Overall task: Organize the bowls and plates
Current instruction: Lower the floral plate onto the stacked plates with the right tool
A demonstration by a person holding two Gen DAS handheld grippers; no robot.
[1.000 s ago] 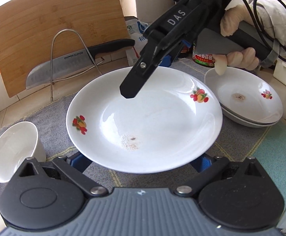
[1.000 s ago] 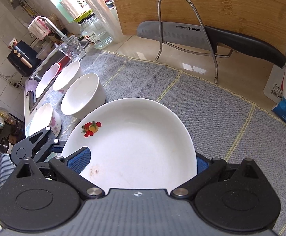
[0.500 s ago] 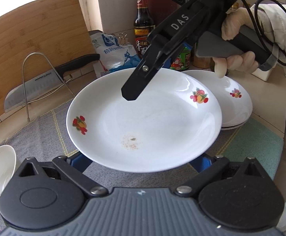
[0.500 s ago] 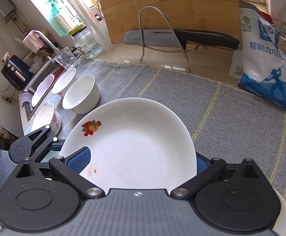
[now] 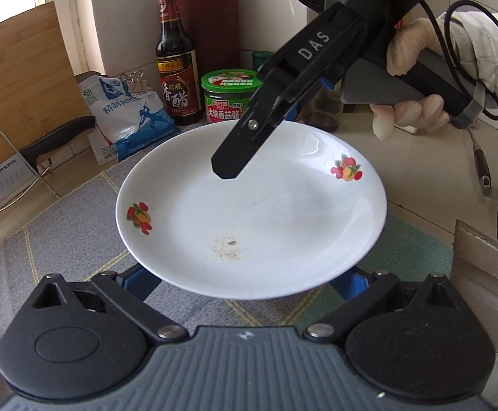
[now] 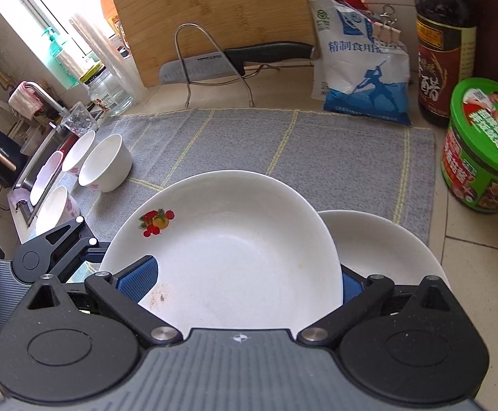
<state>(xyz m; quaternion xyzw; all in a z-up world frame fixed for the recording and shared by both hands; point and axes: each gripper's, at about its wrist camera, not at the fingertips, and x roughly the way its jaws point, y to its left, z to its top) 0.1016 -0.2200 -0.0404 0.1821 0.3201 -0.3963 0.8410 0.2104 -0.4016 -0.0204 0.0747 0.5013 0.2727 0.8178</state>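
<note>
the plate [image 5: 266, 212], white with 2 fruit decals and a speckled brown stain near its middle, is held off the grey mat [image 6: 317, 144] by both tools at once. the left gripper [image 5: 245, 284] has its blue pads spread wide under the plate's near rim, cradling it more than pinching it. the right gripper [image 6: 242, 282] meets the plate from the opposite side, its blue pads [image 6: 139, 277] at either edge of the rim — whether they press the rim or only bracket it cannot be told. in the left view 1 black finger of the right tool reaches over the plate's inside.

in the right view a stack of plates [image 6: 386, 246] lies just beyond and below the held plate's right edge, near the green jar [image 6: 482, 150]. that looks like the destination. 4 white bowls [image 6: 105, 164] sit apart at the mat's far left by the sink.

to do this step well, the person should keep the plate level, carry it until it is centred over the stack, then lower it straight down — a sideways slide risks chipping the rims. both tools should let go only once the plate rests fully, and the finger over the plate should draw out along the rim without tipping it. the jar is close, so the right tool's path should stay clear of it.
</note>
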